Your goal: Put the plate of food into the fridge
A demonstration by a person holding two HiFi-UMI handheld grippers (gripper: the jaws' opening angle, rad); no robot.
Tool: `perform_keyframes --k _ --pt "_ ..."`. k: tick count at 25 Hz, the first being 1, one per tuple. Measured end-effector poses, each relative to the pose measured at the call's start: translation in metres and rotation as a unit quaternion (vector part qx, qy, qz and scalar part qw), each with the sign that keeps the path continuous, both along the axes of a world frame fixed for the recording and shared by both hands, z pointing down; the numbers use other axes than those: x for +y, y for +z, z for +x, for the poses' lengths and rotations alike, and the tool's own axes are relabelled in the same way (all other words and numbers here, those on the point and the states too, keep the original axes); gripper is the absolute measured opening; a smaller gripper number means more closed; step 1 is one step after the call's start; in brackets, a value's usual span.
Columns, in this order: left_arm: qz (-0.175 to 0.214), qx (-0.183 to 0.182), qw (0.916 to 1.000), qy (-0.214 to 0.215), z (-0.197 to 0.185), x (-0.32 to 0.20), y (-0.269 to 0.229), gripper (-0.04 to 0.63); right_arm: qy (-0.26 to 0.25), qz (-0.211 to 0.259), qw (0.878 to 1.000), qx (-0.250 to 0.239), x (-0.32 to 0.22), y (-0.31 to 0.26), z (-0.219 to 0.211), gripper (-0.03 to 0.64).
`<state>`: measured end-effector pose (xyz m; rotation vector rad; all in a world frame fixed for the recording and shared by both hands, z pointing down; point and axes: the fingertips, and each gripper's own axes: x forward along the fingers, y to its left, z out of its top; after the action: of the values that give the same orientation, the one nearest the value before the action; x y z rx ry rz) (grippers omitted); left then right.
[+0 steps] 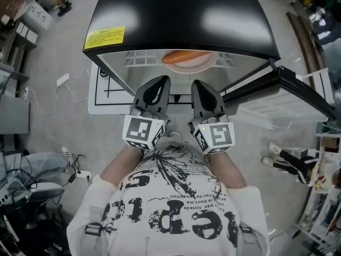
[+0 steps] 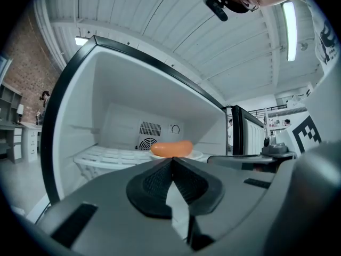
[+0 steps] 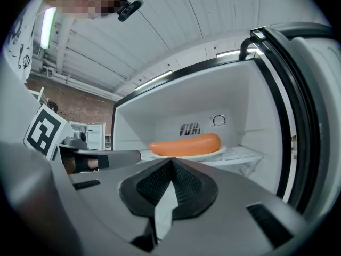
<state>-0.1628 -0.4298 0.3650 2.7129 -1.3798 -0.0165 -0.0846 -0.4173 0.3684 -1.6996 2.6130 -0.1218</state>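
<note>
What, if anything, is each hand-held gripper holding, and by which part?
Nothing. The left hand-held gripper and right hand-held gripper both have jaws shut and empty; the plate with its sausage sits on the fridge shelf.

**Our count: mostly ones, a few pairs**

We count one fridge, with one open door and one yellow label on its black top. Inside it we count one wire shelf, one white plate and one orange sausage. On the back wall we find one vent grille and one round dial. We count two tongs, the left tongs and the right tongs, each with one marker cube, so two cubes. We count one person. On the floor we make out one white power strip.
</note>
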Motion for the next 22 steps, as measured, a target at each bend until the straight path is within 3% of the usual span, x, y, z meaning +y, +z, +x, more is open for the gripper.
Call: perform_keyframes --k 5,22 --pt "-0.003 -0.018 0.9998 -0.011 0.0 -0.003 0.004 0.008 -0.009 -0.006 1.0 0.007 -0.005 0.004 -0.002 0.0" --pt "0.001 -0.012 0.9999 -0.01 -0.004 -0.009 0.0 0.008 -0.004 -0.01 1.0 0.011 -0.014 0.005 -0.002 0.0"
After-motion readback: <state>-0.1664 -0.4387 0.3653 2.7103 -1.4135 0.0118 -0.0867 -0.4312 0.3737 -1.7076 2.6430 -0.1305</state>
